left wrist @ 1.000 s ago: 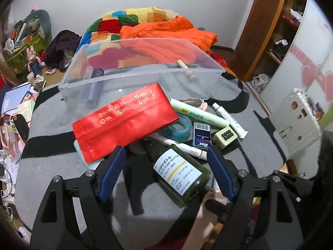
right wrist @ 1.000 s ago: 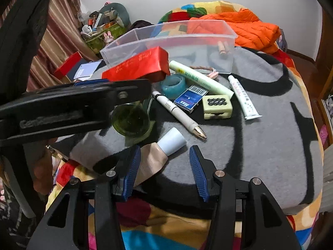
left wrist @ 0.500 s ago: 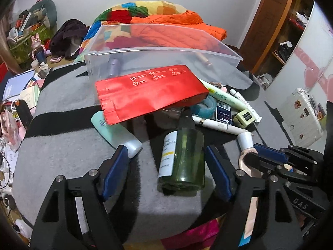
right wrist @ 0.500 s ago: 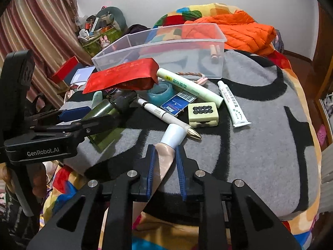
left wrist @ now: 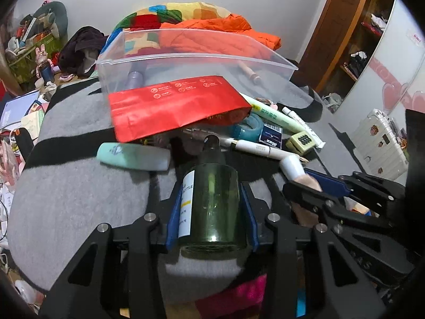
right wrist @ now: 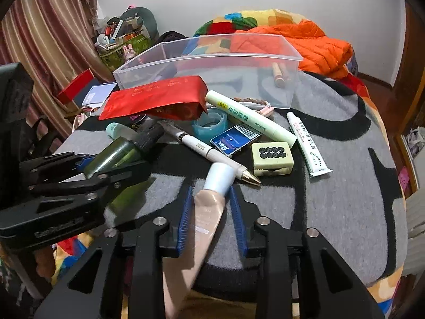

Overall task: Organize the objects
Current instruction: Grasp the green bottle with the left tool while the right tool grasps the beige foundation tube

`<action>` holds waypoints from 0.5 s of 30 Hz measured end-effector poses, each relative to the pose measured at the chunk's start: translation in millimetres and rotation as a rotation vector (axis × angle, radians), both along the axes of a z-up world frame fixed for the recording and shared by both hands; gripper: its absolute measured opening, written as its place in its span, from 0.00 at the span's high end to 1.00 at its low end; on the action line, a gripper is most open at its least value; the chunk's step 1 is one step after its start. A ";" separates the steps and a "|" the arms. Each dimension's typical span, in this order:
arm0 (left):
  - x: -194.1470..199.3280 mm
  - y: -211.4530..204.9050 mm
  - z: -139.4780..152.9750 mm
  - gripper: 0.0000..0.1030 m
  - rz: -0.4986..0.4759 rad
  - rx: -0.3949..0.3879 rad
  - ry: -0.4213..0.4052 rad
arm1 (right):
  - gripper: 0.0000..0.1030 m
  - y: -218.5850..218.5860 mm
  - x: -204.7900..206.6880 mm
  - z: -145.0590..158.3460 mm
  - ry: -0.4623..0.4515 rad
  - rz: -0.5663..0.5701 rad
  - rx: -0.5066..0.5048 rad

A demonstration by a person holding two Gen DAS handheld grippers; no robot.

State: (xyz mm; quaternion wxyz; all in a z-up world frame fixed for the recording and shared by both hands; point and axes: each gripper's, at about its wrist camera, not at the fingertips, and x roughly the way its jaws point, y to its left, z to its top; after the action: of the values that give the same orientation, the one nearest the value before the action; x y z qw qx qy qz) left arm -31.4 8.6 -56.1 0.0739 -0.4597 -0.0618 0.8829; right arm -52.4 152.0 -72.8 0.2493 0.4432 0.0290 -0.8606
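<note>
A dark green pump bottle (left wrist: 212, 202) lies on the grey blanket with its black nozzle pointing away from me. My left gripper (left wrist: 209, 199) is closing on it, and both blue pads press its sides. A beige tube with a white cap (right wrist: 209, 212) lies at the blanket's near edge, and my right gripper (right wrist: 211, 194) is shut on it just below the cap. In the right wrist view the left gripper (right wrist: 87, 164) sits to the left with the bottle (right wrist: 117, 151) in it. A clear plastic bin (left wrist: 196, 61) stands at the back.
A red foil bag (left wrist: 175, 106) leans in front of the bin. Around it lie a mint tube (left wrist: 132, 156), a white pen (right wrist: 212, 154), a roll of teal tape (right wrist: 209, 126), a blue box (right wrist: 235, 139), a pale green block (right wrist: 272, 156) and two long tubes. An orange jacket (right wrist: 305, 42) lies behind.
My left gripper moved in over the green bottle and closed its wide jaws onto it. My right gripper closed on the beige tube and has held still since.
</note>
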 end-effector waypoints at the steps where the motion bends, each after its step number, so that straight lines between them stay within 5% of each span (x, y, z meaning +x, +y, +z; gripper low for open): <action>1: 3.0 -1.1 1.3 0.60 0.003 0.003 0.003 | 0.80 -0.1 2.0 0.6 0.003 0.006 0.004; 15: 19.1 -13.6 48.0 0.60 0.051 0.036 0.136 | 0.81 13.8 10.3 57.7 0.151 0.005 -0.058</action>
State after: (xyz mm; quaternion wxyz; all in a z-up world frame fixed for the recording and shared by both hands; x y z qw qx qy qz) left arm -12.3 -5.0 -8.1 0.0637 -0.3954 -0.0839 0.9124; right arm -42.1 165.8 -15.1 0.2614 0.3693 0.0240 -0.8914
